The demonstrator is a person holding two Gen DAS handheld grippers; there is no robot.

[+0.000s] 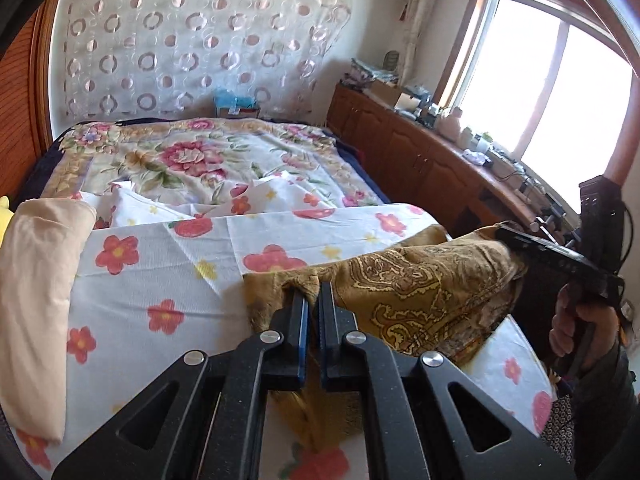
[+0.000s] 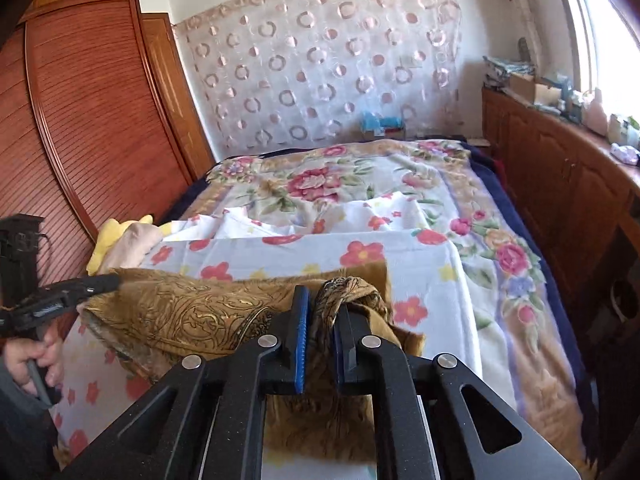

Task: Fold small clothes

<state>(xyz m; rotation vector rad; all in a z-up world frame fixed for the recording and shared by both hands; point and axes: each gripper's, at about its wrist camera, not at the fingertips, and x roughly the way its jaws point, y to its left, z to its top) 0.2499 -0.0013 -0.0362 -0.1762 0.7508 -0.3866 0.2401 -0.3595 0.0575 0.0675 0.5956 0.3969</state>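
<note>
under gold cloth (image 1: 420, 280), claw (image 1: 314, 300) tips hidden

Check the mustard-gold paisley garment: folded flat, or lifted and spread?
Lifted and spread. The mustard-gold paisley garment hangs stretched between the left gripper and right gripper, each pinching a corner above the flowered sheet.

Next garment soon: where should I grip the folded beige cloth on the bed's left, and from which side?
Take the beige cloth at its near narrow end, coming from the foot of the bed. It lies as a long roll pointing away, so that end faces the left gripper, now shut on the brown paisley garment.
</note>
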